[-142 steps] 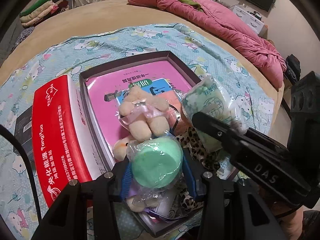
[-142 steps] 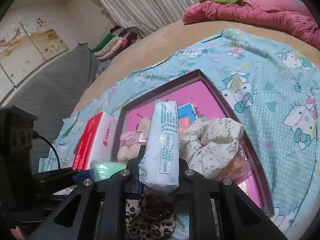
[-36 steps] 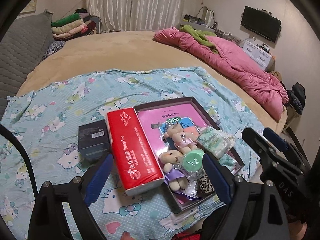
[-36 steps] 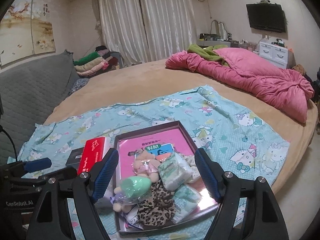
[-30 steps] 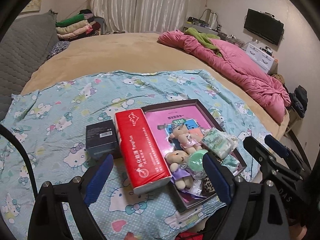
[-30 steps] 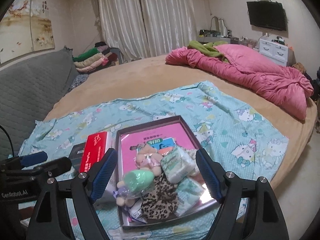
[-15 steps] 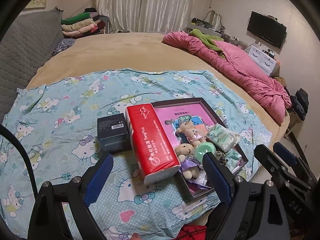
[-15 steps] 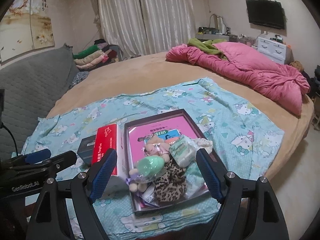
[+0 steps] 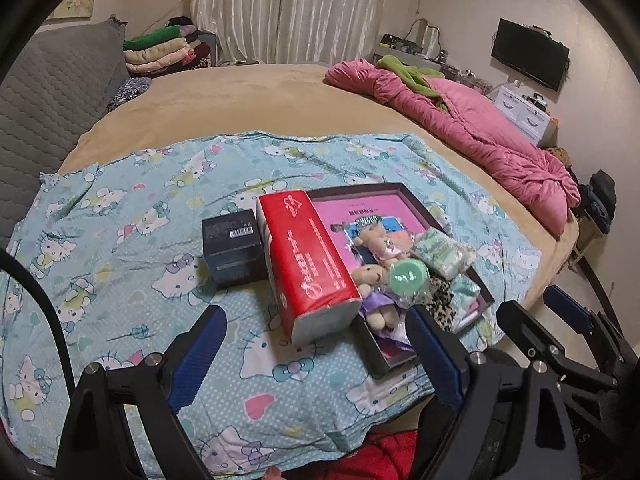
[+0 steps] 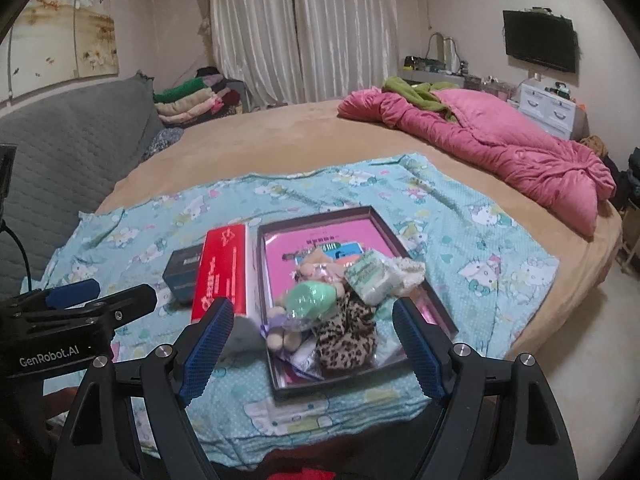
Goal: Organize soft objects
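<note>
From the left wrist view, the left hand-held gripper (image 9: 316, 354) stands wide apart with nothing between its blue pads, raised above the near edge of a blue cat-print sheet (image 9: 120, 208) spread on a round bed (image 9: 248, 92). On the sheet lies a shallow dark-rimmed box (image 9: 404, 194) with a pink printed sheet as its floor. Its near end is crowded with soft things — two small plush bears (image 9: 374, 276), a mint-green round puff in clear wrap (image 9: 408, 276), a pale green patterned packet (image 9: 444, 250) and a leopard-print cloth (image 9: 440, 304). A red tissue pack (image 9: 306, 256) with white Chinese lettering, too small to read, lies just beside the box's left wall, and a small black box (image 9: 232, 246) with a barcode label sits to the left of the pack. The right hand-held gripper (image 9: 560, 320) shows at the lower right edge.

From the right wrist view, the right hand-held gripper (image 10: 312, 344) is likewise spread open and empty, hanging over the near end of the dark-rimmed box (image 10: 360, 212). The leopard-print cloth (image 10: 346, 336) lies nearest, the mint-green puff (image 10: 312, 296) and a plush bear (image 10: 318, 270) behind it, the patterned packet (image 10: 370, 276) to the right against a cream floral cloth (image 10: 410, 270). The red tissue pack (image 10: 222, 270) lies along the box's left side. The left hand-held gripper (image 10: 100, 296) enters at the left — its body reads "GenRobot.AI".
</note>
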Demonstrator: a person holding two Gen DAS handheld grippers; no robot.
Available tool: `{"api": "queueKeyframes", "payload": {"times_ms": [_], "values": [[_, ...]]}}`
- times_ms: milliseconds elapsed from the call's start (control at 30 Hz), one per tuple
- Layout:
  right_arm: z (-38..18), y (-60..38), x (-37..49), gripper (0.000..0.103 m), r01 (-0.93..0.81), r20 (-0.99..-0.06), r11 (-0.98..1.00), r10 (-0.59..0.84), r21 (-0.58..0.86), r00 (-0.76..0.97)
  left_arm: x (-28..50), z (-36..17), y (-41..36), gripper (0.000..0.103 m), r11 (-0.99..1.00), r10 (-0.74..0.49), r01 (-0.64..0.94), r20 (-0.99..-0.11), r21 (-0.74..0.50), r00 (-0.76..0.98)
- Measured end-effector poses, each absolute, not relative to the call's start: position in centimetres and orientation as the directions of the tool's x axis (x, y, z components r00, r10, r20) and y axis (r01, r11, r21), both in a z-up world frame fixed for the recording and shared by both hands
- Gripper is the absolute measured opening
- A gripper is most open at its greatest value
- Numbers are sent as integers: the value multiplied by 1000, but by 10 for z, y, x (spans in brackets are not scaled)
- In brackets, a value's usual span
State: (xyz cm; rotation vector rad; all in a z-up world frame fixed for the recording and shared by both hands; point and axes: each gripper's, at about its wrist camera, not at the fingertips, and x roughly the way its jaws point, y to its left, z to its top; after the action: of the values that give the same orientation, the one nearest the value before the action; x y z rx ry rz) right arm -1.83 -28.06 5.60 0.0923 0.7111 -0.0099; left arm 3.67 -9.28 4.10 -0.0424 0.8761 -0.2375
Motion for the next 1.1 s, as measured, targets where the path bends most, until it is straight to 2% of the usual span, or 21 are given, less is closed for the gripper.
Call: {"api": "queueKeyframes", "payload": {"times_ms": [633,1100], "values": [[14,-317,-36,83,107,-742,987,17,119,670,21,2,-120,91,980,-174,182,-804,-84,569],[6,-307,-32,83,76,-750,992,28,103,660,22,-7,-126,91,978,-170,194,-818,-73,550]]}}
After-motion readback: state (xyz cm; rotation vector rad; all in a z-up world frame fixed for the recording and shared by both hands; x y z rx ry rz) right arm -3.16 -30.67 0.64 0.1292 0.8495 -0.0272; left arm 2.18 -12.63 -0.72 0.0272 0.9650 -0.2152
